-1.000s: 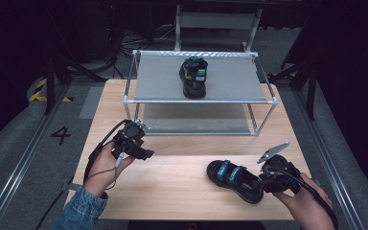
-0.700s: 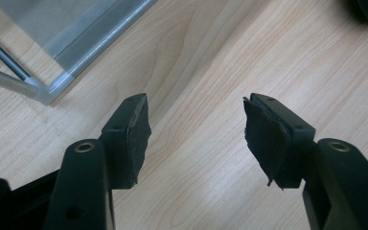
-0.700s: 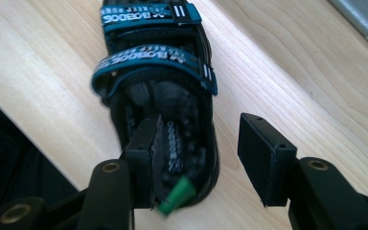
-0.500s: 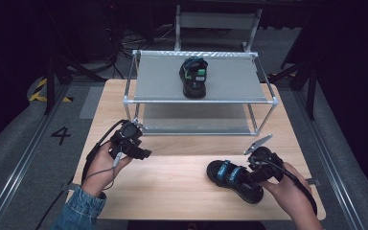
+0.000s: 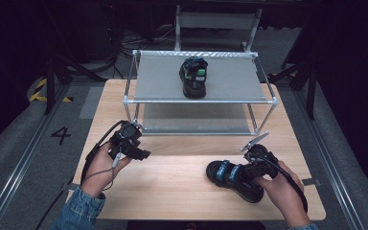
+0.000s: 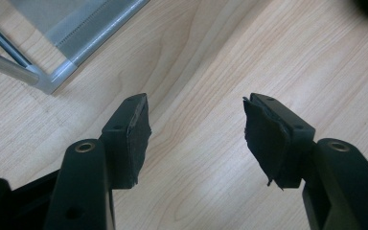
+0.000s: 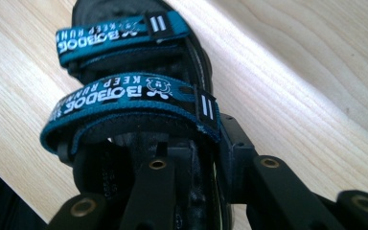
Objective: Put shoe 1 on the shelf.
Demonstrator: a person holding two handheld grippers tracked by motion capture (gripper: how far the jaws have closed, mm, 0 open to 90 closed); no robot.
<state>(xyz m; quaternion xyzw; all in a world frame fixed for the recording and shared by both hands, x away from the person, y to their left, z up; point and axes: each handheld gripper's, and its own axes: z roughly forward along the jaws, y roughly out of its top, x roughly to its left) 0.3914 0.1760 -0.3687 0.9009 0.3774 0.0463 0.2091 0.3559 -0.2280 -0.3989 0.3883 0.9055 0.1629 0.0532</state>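
High view, right hand: the right hand (image 5: 282,189) comes in from the bottom right, the wrist bent inward, and holds the right tool (image 5: 251,168) low over the heel end of the sandal (image 5: 232,178).
High view, sandal: it lies flat on the bench (image 5: 172,191), near the front right, well apart from the rack (image 5: 201,100) and the second sandal (image 5: 194,76) on the rack's upper shelf.
High view, left hand: the left hand (image 5: 103,165) holds the left tool (image 5: 141,154) just above the bench by the rack's front left leg, pointing right.
Left gripper view: the left tool (image 6: 196,129) stands wide open over bare wood, with nothing between its jaws.
Right gripper view: the right tool (image 7: 191,158) has just been closing; one jaw sits inside the sandal (image 7: 124,96) under the rear teal strap (image 7: 124,103), the other outside the side wall, gripping that wall.
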